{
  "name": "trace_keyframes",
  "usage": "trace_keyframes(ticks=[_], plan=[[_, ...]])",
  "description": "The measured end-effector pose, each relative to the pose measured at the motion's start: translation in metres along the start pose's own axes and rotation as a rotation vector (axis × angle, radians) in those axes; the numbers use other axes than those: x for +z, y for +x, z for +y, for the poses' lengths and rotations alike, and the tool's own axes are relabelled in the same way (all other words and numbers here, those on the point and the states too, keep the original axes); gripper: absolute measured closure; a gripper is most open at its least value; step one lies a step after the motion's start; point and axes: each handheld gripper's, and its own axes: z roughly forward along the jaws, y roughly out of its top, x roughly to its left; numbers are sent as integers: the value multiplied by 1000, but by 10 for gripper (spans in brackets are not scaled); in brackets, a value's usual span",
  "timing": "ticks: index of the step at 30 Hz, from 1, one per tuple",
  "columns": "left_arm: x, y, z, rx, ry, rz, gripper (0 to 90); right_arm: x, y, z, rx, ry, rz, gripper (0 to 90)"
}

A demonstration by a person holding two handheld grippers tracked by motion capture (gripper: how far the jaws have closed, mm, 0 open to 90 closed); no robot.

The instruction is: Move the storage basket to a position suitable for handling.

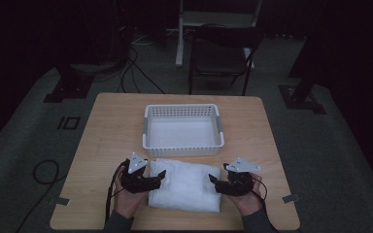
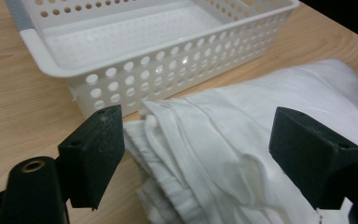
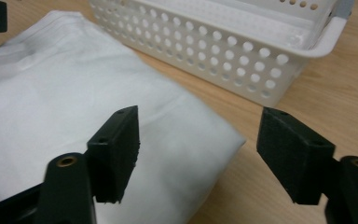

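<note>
Both tools, left tool [image 1: 159, 177] and right tool [image 1: 214, 182], stand apart beside the folded towel [image 1: 186, 185], not yet in the basket [image 1: 183, 146] on the tabletop [image 1: 107, 126].

Probably a dim lab: floor cables [image 1: 141, 73], rig stands [image 1: 68, 85], lone table [image 1: 111, 126].

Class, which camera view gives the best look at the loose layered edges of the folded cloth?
The left gripper view: the cloth is close up, its stacked hems and folds plain beside the basket. The right gripper view shows a smooth folded corner. The high view shows the whole cloth, too small for layers.
</note>
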Motion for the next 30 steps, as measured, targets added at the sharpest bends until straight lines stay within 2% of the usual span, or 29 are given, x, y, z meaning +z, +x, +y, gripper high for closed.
trace_keyframes(ticks=[2,6,10,14,19,23,30], plan=[[0,-3,-2,-4,13,-8,158,-1,3,-4,4,1,10,279],[3,-9,-11,23,35,0,151,0,8,-13,11,27,31,244],[12,-12,-25,56,92,38,152,10,11,-26,10,85,53,225],[19,-13,-33,51,107,52,157,19,9,-33,31,111,68,212],[25,-15,-33,64,119,69,163,27,6,-33,16,127,40,211],[31,-10,-33,39,121,61,163,36,6,-31,-8,142,25,214],[40,-3,-27,18,119,85,163,48,0,-24,-15,141,12,215]])
